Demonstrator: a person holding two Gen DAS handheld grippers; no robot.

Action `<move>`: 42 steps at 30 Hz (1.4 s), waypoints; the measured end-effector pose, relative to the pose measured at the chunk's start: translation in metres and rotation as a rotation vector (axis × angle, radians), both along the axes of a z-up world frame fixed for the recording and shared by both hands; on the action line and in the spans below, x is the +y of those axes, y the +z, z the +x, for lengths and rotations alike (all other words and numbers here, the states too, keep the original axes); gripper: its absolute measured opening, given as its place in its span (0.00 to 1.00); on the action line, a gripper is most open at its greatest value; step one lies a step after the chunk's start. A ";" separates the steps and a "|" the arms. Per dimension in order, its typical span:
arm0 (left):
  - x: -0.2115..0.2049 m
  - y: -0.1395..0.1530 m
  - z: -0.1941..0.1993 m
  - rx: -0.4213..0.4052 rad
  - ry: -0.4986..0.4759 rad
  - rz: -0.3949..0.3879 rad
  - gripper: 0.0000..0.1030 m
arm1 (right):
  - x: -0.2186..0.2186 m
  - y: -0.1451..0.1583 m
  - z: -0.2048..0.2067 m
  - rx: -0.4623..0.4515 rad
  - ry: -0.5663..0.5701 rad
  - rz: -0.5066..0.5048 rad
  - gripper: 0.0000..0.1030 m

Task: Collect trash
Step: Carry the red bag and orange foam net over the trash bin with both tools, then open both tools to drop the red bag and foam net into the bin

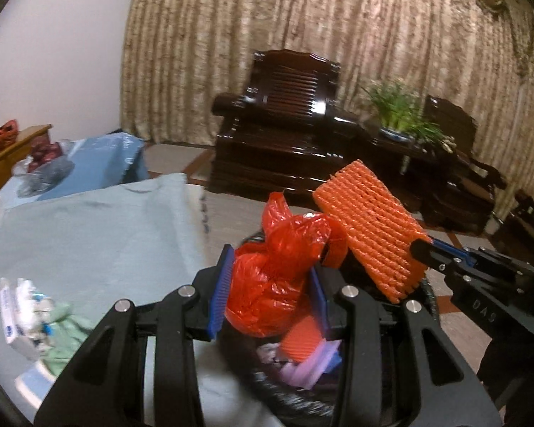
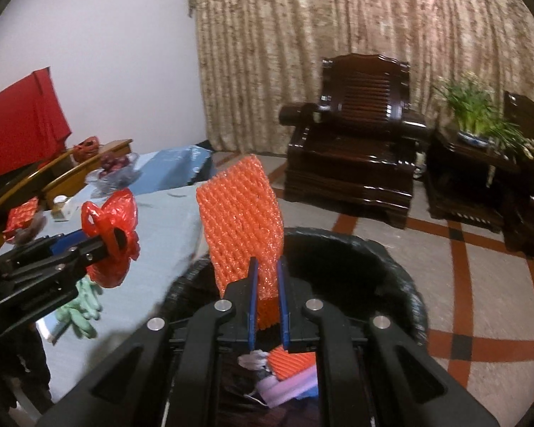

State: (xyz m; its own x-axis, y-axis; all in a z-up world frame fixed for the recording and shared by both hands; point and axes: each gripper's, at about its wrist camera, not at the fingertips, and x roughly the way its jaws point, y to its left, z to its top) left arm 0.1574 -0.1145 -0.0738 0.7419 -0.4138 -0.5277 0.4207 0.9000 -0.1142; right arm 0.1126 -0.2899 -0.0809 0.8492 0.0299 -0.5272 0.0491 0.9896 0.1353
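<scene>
The left gripper [image 1: 268, 284] is clamped on a crumpled red plastic bag [image 1: 274, 277], and the right gripper [image 2: 267, 306], nearly shut, pinches an orange foam fruit net [image 2: 240, 213]. Both hang over the black-lined trash bin [image 2: 391, 270]. The light net could cling to the pads, or the bag, nearer the rim at 9 o'clock, could drop onto the blue tablecloth [image 1: 89, 235].

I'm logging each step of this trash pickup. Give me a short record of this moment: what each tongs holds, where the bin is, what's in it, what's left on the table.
left tongs: shut on red bag
right tongs: shut on orange foam net
bin: black-lined, below both tongs, beside the table
bin contents: orange and purple scraps
left on table: green gloves, white packet
</scene>
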 end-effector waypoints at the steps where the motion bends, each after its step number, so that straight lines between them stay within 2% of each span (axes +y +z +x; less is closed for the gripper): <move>1: -0.006 -0.002 0.000 0.002 -0.010 0.002 0.37 | -0.006 -0.002 -0.001 0.006 -0.013 0.001 0.10; 13: -0.064 -0.033 0.019 0.065 -0.109 0.028 0.37 | -0.043 -0.035 -0.003 0.089 -0.102 0.021 0.10; 15: -0.069 -0.036 0.022 0.073 -0.123 0.036 0.39 | -0.045 -0.039 -0.003 0.101 -0.108 0.021 0.12; 18: -0.068 -0.038 0.025 0.090 -0.127 0.024 0.47 | -0.048 -0.044 -0.003 0.116 -0.120 0.017 0.17; 20: -0.066 -0.037 0.026 0.099 -0.125 0.013 0.56 | -0.048 -0.046 -0.003 0.125 -0.128 0.015 0.31; 22: -0.063 -0.037 0.028 0.115 -0.129 -0.003 0.58 | -0.050 -0.047 -0.005 0.127 -0.139 0.016 0.37; 24: -0.056 -0.035 0.028 0.125 -0.123 -0.027 0.66 | -0.051 -0.046 -0.007 0.126 -0.151 0.014 0.43; 26: -0.049 -0.031 0.029 0.126 -0.112 -0.047 0.74 | -0.052 -0.044 -0.008 0.119 -0.166 0.016 0.66; 29: -0.041 -0.024 0.031 0.117 -0.084 -0.072 0.81 | -0.050 -0.038 -0.012 0.095 -0.180 0.019 0.84; 31: -0.034 -0.019 0.031 0.104 -0.057 -0.080 0.86 | -0.049 -0.035 -0.012 0.087 -0.183 0.011 0.88; 35: -0.029 -0.017 0.037 0.107 -0.042 -0.076 0.86 | -0.048 -0.030 -0.011 0.078 -0.183 0.013 0.89; 42: -0.035 -0.029 0.035 0.141 -0.061 -0.028 0.86 | -0.050 -0.029 -0.009 0.075 -0.184 0.022 0.89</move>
